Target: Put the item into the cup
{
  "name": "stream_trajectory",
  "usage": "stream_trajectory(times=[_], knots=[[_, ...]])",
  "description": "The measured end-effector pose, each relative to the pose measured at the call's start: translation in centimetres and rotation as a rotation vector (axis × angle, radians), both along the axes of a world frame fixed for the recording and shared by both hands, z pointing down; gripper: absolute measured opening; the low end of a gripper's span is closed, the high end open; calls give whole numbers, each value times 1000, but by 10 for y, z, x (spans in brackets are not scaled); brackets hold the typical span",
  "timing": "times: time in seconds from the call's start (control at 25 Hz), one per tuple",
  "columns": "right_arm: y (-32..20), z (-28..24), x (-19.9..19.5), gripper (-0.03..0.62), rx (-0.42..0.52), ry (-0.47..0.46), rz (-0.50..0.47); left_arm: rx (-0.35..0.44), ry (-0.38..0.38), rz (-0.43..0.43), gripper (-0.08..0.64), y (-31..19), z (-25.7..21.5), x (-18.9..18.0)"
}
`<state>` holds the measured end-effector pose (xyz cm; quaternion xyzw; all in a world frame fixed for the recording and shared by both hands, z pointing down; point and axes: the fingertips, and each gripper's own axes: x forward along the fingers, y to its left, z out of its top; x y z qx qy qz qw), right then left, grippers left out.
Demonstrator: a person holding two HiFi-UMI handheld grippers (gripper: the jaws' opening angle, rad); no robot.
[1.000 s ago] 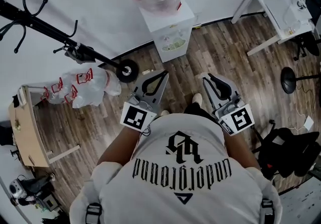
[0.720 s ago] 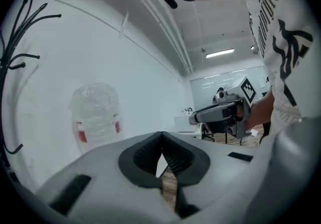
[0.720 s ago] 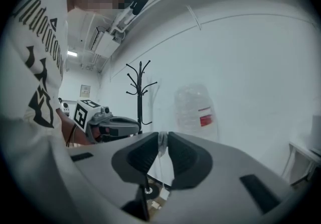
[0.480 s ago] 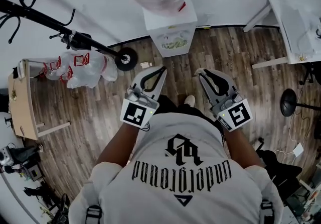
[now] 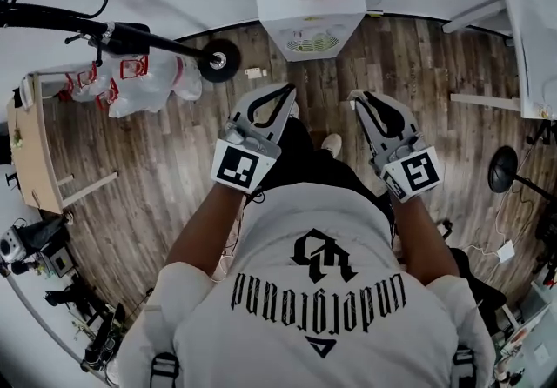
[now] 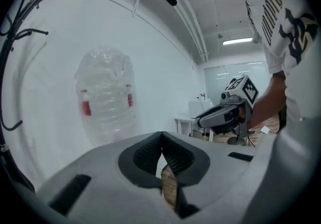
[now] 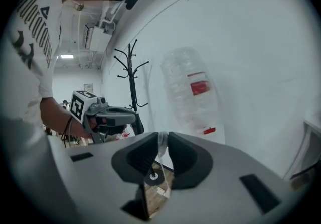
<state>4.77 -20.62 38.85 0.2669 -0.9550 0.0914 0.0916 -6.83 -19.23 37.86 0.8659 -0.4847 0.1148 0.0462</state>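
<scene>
Item, as far as I can tell, is the small pale bit (image 5: 351,101) at the very tips of the right tongs (image 5: 355,98). From the head view I see both tongs held out side by side over the wooden floor (image 5: 174,160), pointing toward the water dispenser (image 5: 312,25) against the wall. The left tongs (image 5: 291,92) carry nothing that I can see.

In the left gripper view, the left tongs (image 6: 161,135) are closed, their pads meeting at the tips with nothing caught between them. The big clear bottle (image 6: 106,92) stands ahead, and the right tongs (image 6: 220,115) hang off to the side, well apart.

In the right gripper view, the right tongs (image 7: 163,140) stand only a slit apart, and the item (image 7: 161,142) fills that slit, pinched between the pads as a thin pale strip; what it is I cannot tell. Beyond are the bottle (image 7: 189,92), a coat stand (image 7: 131,77) and the left tongs (image 7: 108,115).
</scene>
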Motion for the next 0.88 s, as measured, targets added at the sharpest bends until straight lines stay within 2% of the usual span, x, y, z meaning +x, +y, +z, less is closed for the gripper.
stream_trajectory(times=[0.4,0.72,0.88], knots=[[-76,129,-24,69,-110,102,71,-112,-5,54,8,-65,106,-10],[-110,232,-38,69,-213,177,108,-143,-59,130,8,-113,188,-15],[-125,284,-54,71,-228,201,129,-177,-72,153,8,-123,236,-17]])
